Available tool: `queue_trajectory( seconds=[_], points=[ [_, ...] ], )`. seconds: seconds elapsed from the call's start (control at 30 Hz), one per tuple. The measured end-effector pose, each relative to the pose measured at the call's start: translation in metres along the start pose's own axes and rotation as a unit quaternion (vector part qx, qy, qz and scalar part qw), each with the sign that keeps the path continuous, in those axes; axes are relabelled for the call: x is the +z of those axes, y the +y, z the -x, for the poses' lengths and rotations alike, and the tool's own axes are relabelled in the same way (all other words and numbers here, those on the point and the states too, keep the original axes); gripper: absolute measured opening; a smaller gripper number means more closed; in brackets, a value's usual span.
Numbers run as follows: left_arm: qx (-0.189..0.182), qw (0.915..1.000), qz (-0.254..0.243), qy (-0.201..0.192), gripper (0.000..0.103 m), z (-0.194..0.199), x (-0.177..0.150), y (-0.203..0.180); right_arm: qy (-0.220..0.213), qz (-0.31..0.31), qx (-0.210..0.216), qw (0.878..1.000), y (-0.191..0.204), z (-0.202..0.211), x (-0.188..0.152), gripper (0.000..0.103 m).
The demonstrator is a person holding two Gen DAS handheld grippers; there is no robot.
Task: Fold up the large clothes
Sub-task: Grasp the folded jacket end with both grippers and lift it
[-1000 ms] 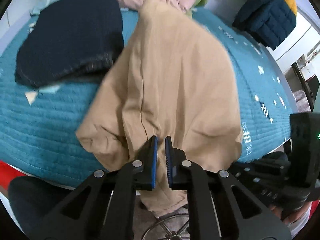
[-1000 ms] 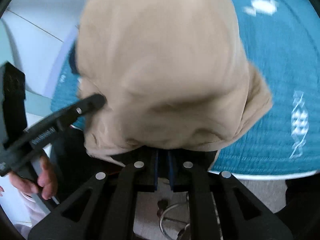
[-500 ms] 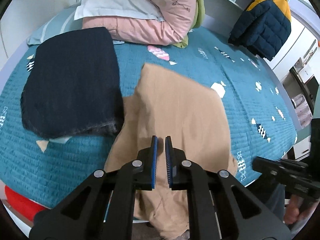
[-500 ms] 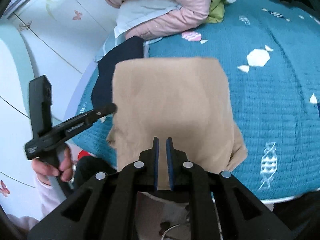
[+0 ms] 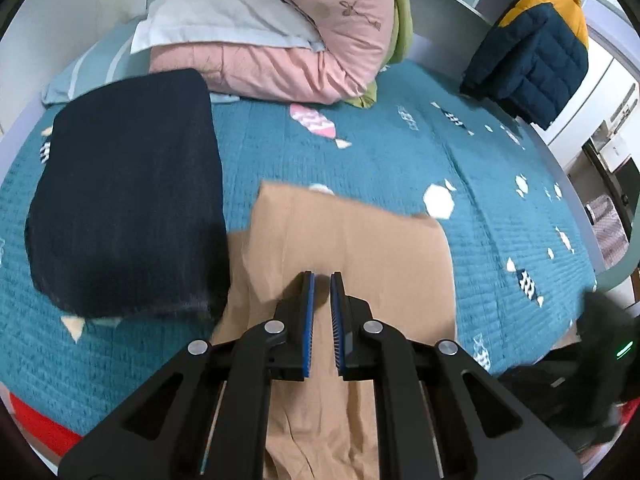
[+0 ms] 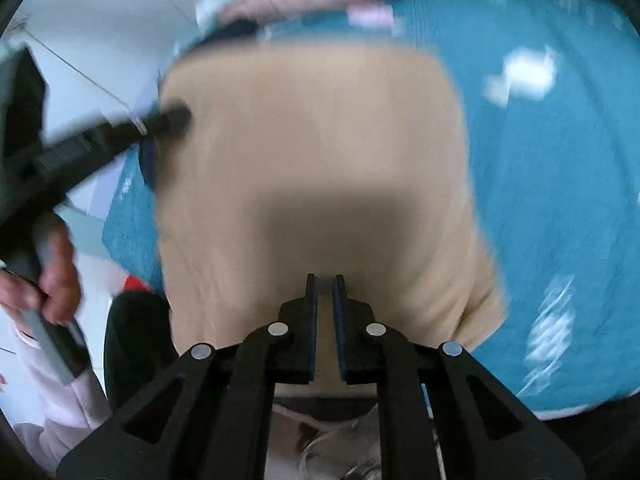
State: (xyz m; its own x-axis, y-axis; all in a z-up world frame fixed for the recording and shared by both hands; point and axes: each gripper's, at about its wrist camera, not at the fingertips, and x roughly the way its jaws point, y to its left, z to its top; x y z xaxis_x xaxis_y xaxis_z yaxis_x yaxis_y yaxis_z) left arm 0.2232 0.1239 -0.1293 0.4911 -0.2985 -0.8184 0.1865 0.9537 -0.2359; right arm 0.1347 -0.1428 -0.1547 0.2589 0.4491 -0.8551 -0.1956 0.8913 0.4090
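Lying folded into a smooth tan rectangle, the tan garment (image 5: 352,248) drapes over the teal quilt's (image 5: 400,152) near edge; left gripper (image 5: 321,280) and right gripper (image 6: 325,280) are nearly closed, gripping nothing.

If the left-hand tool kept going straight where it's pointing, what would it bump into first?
Most likely the tan garment spread on the teal bedspread. The left gripper points down onto it, its jaws nearly closed. How far above the cloth it is, I cannot tell.
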Motion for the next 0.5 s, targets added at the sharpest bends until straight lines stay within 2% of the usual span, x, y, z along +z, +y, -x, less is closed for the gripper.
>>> queue_trajectory(
  seconds=[0.1, 0.2, 0.3, 0.33, 0.4, 0.5],
  points=[
    [0.008, 0.9998, 0.008, 0.015, 0.01, -0.016, 0.014, 0.006, -0.025, -0.028, -0.019, 0.999, -0.019, 0.0, 0.042, 0.009],
    [0.027, 0.9992, -0.001, 0.031, 0.01, -0.04, 0.022, 0.01, 0.013, -0.028, -0.009, 0.999, -0.031, -0.04, 0.07, 0.009],
    [0.044, 0.9976, -0.006, 0.054, 0.009, -0.074, 0.026, 0.018, 0.03, -0.034, -0.023, 0.999, -0.043, -0.078, 0.082, 0.006],
    [0.047, 0.9967, 0.001, 0.067, 0.009, -0.09, 0.026, 0.024, 0.033, -0.041, -0.017, 0.998, -0.044, -0.082, 0.083, 0.004],
    [0.048, 0.9958, 0.015, 0.076, 0.009, -0.113, 0.025, 0.036, 0.038, -0.067, 0.02, 0.997, -0.054, -0.091, 0.089, 0.003],
    [0.041, 0.9963, 0.021, 0.072, 0.009, -0.119, 0.026, 0.041, 0.044, -0.087, 0.049, 0.994, -0.065, -0.091, 0.093, 0.003]
  ],
)
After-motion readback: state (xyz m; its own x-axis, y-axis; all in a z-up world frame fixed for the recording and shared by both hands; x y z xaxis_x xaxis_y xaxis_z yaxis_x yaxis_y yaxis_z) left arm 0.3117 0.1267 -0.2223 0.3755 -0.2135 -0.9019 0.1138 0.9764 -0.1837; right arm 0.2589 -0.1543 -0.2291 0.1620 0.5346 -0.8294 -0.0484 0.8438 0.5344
